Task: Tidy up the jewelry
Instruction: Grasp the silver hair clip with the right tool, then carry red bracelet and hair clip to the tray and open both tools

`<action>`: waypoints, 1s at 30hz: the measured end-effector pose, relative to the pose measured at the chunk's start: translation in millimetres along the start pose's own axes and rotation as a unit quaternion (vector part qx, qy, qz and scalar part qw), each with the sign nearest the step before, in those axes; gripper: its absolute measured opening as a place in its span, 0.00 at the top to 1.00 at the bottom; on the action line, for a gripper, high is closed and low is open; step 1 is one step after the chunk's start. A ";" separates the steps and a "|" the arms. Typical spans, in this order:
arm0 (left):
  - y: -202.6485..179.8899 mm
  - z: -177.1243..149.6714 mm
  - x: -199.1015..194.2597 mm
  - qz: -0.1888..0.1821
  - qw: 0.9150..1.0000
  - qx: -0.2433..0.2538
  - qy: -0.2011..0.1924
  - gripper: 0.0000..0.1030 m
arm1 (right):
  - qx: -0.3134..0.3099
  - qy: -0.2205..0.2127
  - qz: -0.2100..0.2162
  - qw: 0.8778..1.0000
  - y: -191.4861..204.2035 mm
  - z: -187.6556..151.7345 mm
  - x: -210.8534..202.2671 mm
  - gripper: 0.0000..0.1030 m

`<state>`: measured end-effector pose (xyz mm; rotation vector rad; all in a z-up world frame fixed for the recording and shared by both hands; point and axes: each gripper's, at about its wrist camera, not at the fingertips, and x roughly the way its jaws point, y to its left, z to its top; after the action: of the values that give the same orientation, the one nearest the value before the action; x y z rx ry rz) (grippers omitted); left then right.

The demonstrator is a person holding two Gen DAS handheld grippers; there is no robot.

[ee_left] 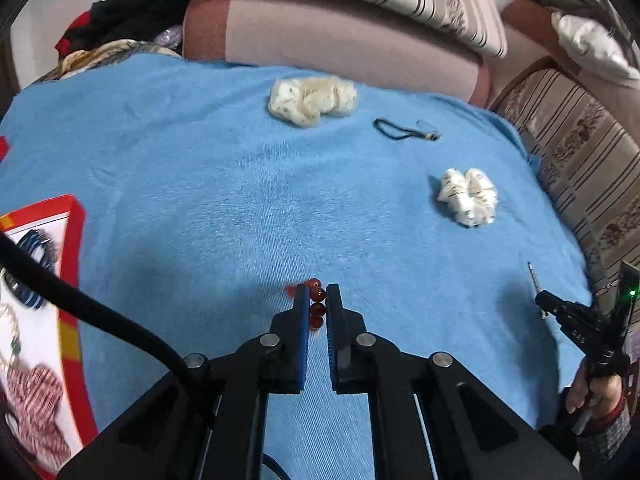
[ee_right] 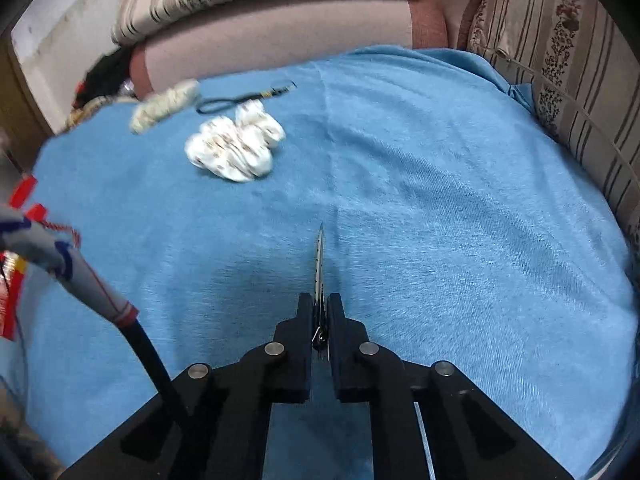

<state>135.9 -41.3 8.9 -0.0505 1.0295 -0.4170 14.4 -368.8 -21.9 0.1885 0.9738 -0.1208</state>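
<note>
Over the blue towel (ee_left: 224, 184), the left gripper (ee_left: 318, 300) pinched red beads (ee_left: 317, 307); the right gripper (ee_right: 320, 308) clamped a metal clip (ee_right: 319, 258); a red box (ee_left: 71, 264) sat at the left.

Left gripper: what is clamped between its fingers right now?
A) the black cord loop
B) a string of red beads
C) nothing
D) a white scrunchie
B: in the left wrist view the left gripper is shut on a string of red beads, while both white scrunchies and the black cord loop lie apart on the blue towel.
</note>
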 end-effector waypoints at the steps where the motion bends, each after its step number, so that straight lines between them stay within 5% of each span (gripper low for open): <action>1: -0.3 -1.6 -5.9 -0.003 1.000 -0.004 -0.004 0.93 | -0.004 -0.007 0.007 1.000 3.4 0.1 -8.5 0.93; 7: 11.9 -17.9 -53.9 -0.018 0.998 -0.038 -0.037 0.93 | -0.031 -0.031 0.034 0.998 29.9 2.4 -39.8 0.93; 18: 37.5 -53.7 -110.2 0.011 0.994 -0.072 -0.077 0.93 | -0.102 -0.039 0.094 0.990 108.6 -4.9 -66.3 0.93; 30: 125.1 -47.7 -155.5 0.056 0.988 -0.110 -0.092 0.93 | -0.166 -0.016 0.191 0.967 215.3 -4.7 -62.1 0.93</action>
<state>65.9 137.1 82.4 -0.2244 0.8883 -0.1905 16.0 -156.4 49.6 0.0620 0.8959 0.3907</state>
